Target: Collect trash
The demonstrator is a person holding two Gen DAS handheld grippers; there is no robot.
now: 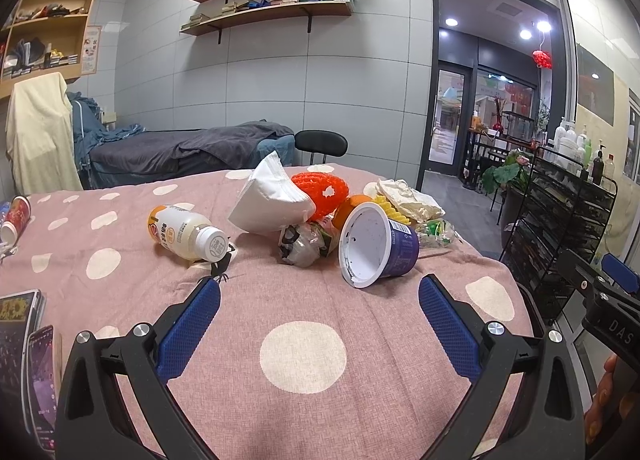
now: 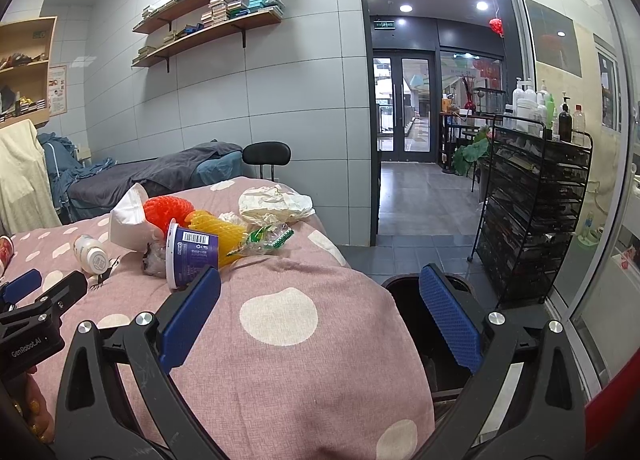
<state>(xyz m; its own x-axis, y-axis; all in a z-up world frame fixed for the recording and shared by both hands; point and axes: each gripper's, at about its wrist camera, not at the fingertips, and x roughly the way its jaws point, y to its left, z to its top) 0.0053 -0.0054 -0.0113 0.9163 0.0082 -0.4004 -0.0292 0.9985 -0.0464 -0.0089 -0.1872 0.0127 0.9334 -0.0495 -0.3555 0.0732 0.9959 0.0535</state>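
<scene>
Trash lies in a heap on the pink dotted tablecloth (image 1: 360,340): a tipped purple-and-white cup (image 1: 376,244), a white drink bottle (image 1: 186,234) on its side, a white face mask (image 1: 272,200), red foam netting (image 1: 324,190), crumpled clear plastic (image 1: 300,246), yellow netting (image 2: 218,230) and a crumpled white bag (image 2: 274,204). My left gripper (image 1: 320,292) is open and empty, just short of the cup. My right gripper (image 2: 320,292) is open and empty over the table's right edge, with a dark bin (image 2: 420,324) below it.
A red paper cup (image 1: 16,216) lies at the far left. A phone (image 1: 40,380) and a tablet (image 1: 16,312) sit at the near left. A black wire rack (image 2: 532,212) with bottles stands right. A black chair (image 1: 320,144) and a bed stand behind.
</scene>
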